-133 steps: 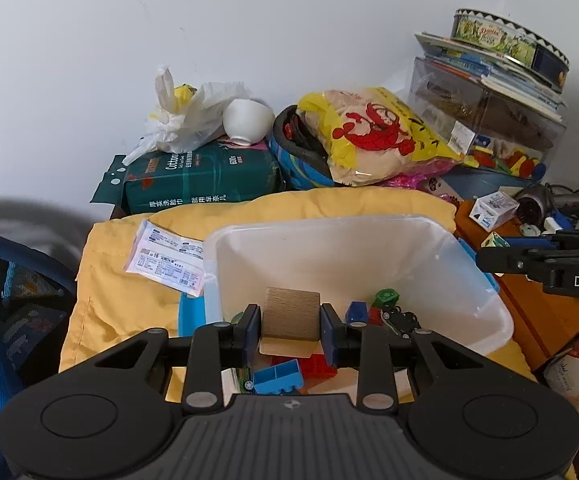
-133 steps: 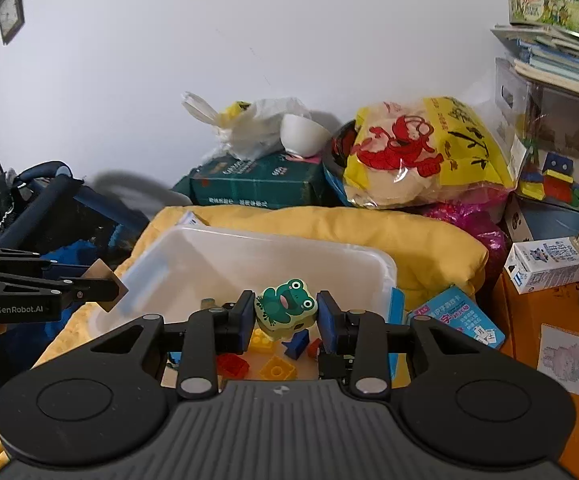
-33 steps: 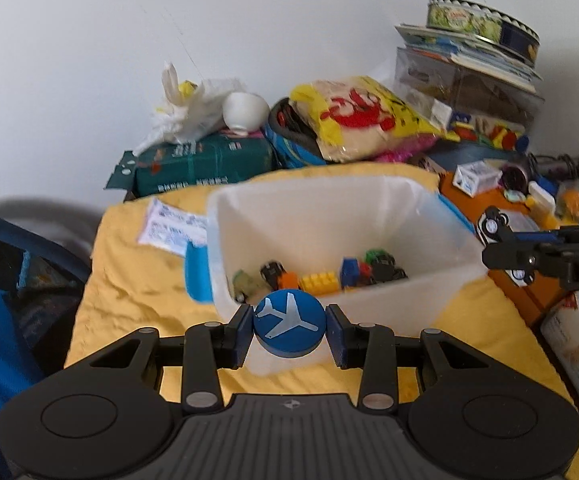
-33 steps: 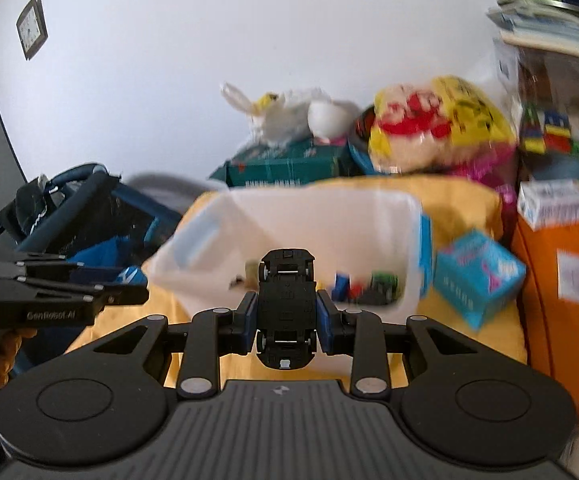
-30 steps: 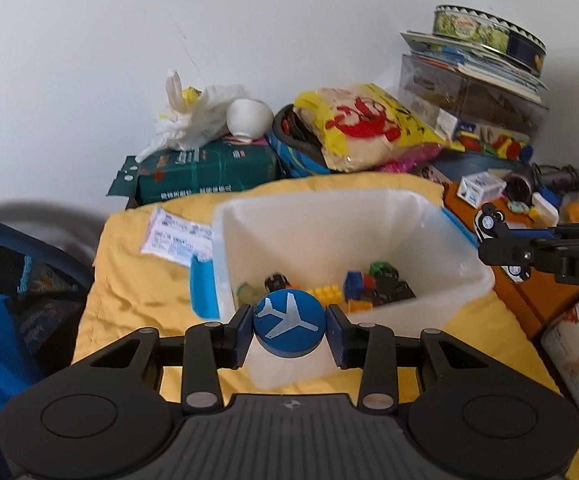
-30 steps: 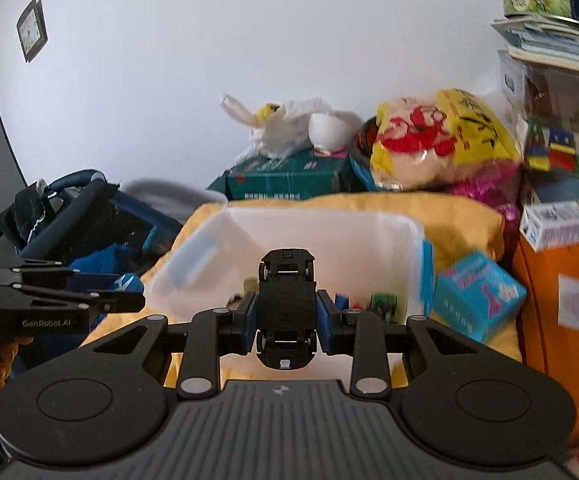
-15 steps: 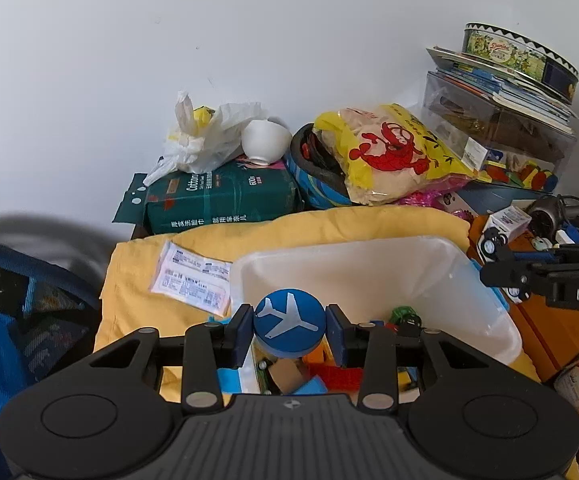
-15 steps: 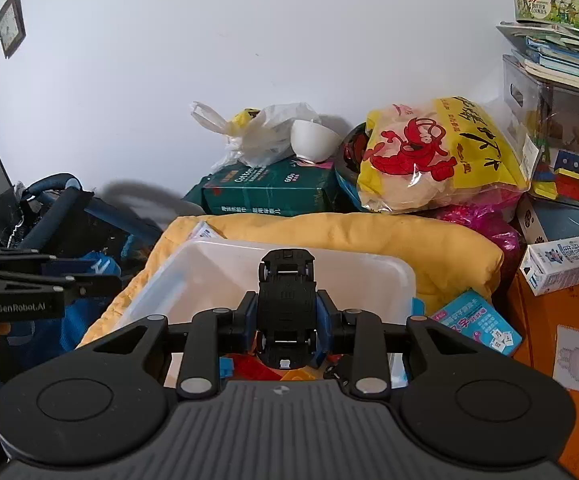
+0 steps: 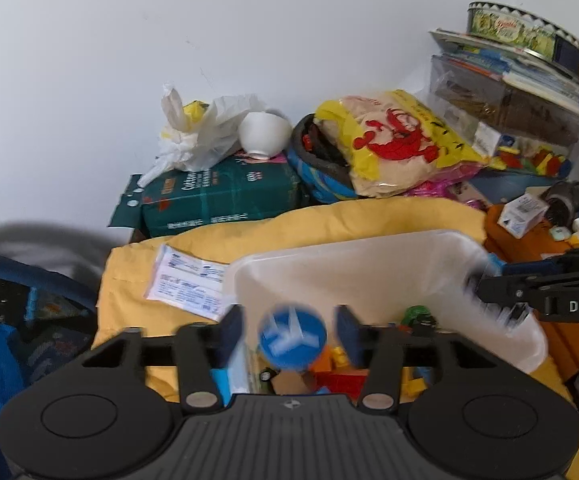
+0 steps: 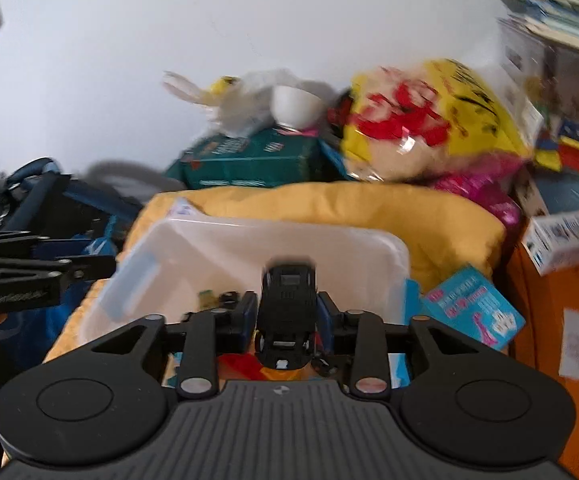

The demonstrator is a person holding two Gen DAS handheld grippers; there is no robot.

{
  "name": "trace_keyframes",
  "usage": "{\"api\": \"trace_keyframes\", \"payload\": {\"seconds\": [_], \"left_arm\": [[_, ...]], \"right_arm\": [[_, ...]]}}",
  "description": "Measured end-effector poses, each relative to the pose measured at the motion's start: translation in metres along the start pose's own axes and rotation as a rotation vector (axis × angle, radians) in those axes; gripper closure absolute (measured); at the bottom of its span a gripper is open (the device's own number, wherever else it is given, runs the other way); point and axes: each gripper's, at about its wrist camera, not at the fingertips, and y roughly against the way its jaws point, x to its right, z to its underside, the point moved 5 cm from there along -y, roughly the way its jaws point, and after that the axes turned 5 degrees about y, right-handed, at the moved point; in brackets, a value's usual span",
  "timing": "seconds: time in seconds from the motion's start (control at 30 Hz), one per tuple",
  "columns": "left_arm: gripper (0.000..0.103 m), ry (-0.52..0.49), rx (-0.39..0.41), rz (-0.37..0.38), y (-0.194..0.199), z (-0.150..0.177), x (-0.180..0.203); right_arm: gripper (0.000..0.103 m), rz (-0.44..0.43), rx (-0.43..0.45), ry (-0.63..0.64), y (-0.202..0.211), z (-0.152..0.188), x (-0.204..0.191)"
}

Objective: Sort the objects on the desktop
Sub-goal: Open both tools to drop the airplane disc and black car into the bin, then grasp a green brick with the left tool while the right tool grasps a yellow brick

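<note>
Two toys in play, one per gripper. Left gripper (image 9: pixel 292 334) jaws spread; blue airplane disc (image 9: pixel 292 341) loose between them, lower centre, over white bin (image 9: pixel 369 268): light, hard, slick; pinch by rim. Right gripper (image 10: pixel 287 314) jaws clenched on black toy car (image 10: pixel 287 312): small, rigid, hold flanks. One bin, on yellow cushion (image 9: pixel 329 220).

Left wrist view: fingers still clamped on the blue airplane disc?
No, the fingers stand apart from the blurred blue airplane disc, with gaps both sides.
</note>
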Motion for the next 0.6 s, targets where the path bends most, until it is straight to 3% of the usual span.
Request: {"api": "trace_keyframes", "payload": {"seconds": [0.1,0.2,0.37,0.47,0.6], "left_arm": [[0.037,-0.008,-0.004,-0.012,-0.001,0.009,0.001],[0.037,-0.020,0.003,0.011,0.010,0.024,0.005],[0.036,-0.020,-0.016,0.155,0.038,0.092,0.040],[0.036,-0.103,-0.075,0.188,0.033,0.141,0.070],[0.036,-0.100,-0.172,0.210,0.005,0.185,0.090]], "right_arm": [[0.041,0.025,0.003,0.008,-0.002,0.005,0.002],[0.040,0.015,0.017,0.011,0.006,0.013,0.002],[0.039,-0.011,0.098,0.021,0.044,0.040,-0.004],[0.036,0.011,0.117,0.065,0.062,0.069,-0.009],[0.035,0.015,0.071,0.061,0.070,0.106,-0.008]]}}
